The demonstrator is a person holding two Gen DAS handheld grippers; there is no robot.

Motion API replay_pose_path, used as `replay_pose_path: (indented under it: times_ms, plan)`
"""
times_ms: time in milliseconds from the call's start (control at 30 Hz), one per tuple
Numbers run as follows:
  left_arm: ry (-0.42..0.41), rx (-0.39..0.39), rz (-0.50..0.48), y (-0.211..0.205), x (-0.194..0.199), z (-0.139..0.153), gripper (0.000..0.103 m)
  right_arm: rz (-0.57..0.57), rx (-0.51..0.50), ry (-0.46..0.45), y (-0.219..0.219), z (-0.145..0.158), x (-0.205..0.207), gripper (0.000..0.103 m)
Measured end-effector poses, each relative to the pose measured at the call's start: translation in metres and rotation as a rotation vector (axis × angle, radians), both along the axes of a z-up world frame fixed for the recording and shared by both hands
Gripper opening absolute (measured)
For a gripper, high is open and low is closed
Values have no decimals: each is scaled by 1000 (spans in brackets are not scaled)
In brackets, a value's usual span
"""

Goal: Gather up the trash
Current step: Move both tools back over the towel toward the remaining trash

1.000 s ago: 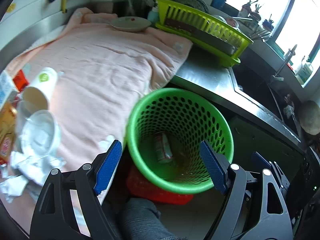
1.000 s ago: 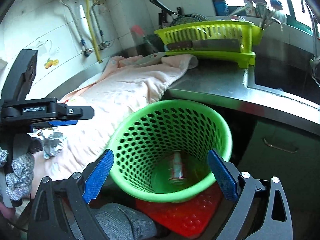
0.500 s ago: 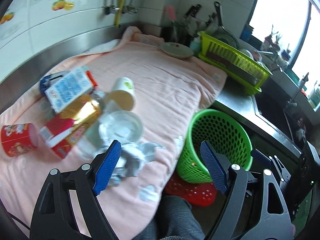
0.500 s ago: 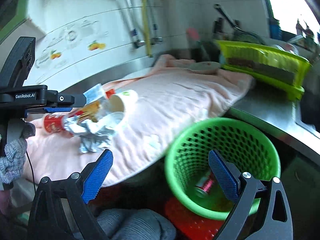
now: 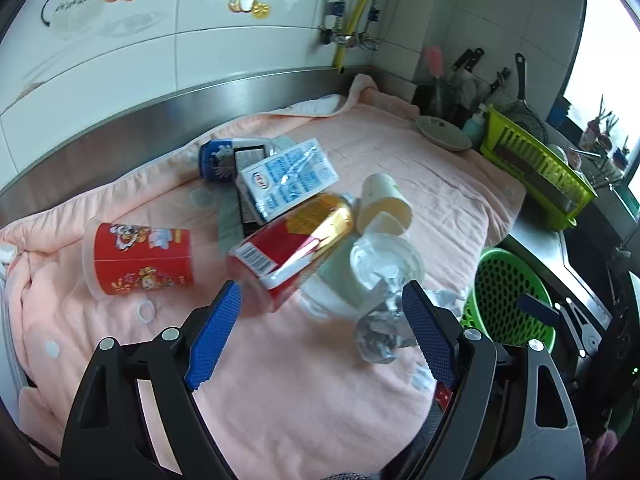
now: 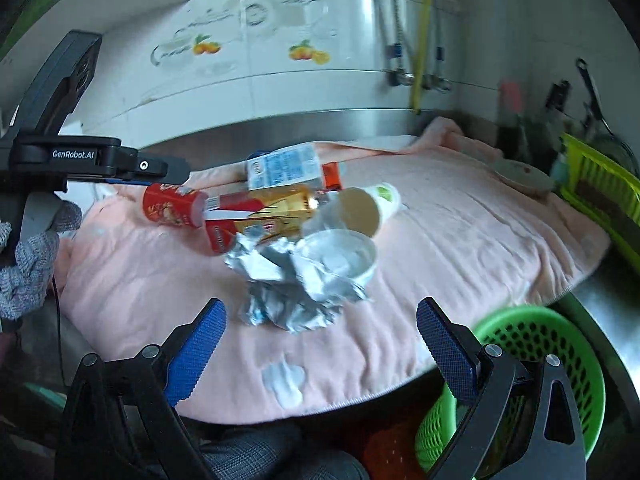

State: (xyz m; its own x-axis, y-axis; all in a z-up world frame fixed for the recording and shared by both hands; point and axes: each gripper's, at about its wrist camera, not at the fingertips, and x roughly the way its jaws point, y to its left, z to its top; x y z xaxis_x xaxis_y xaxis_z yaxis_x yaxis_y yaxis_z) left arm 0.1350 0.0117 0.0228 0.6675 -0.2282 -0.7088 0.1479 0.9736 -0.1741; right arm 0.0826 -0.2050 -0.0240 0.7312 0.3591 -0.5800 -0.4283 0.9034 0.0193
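Observation:
A heap of trash lies on the pink towel [image 5: 280, 380]: a red printed cup [image 5: 140, 260] on its side, a red and gold carton [image 5: 296, 244], a blue and white carton [image 5: 288, 178], a cream paper cup [image 5: 382, 202], a clear plastic cup [image 5: 386, 260] and crumpled foil [image 5: 380, 334]. My left gripper [image 5: 320, 334] hovers open just short of the red and gold carton, nothing between its fingers. My right gripper [image 6: 320, 350] is open too, in front of the crumpled foil [image 6: 292, 284]. The green perforated basket [image 5: 506, 296] stands below the counter edge at right.
A steel backsplash and tiled wall run behind the towel. At the back right are a saucer [image 5: 442, 134], a yellow-green dish rack [image 5: 536, 164] and knives. A gloved hand [image 6: 28, 268] holds the left gripper's body in the right wrist view. A red mat [image 6: 380, 448] lies under the basket [image 6: 532, 360].
Both grippers have swung left and up, away from over the green basket to face the trash heap on the towel. Both jaws stay open and empty.

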Motion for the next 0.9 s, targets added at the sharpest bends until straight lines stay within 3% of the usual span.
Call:
replay_pose_path:
  times_ms: [333, 400, 633, 900]
  plan:
    - [8, 46, -9, 17, 11, -12, 82, 87, -105, 19, 38, -15, 40, 91]
    - [8, 63, -20, 15, 16, -14, 82, 92, -118, 33, 43, -19, 49, 85]
    - [16, 143, -86, 4, 45, -26, 82, 99, -152, 81, 48, -37, 71, 77]
    - [45, 177, -144, -3, 77, -44, 82, 111, -135, 116, 45, -48, 73, 48]
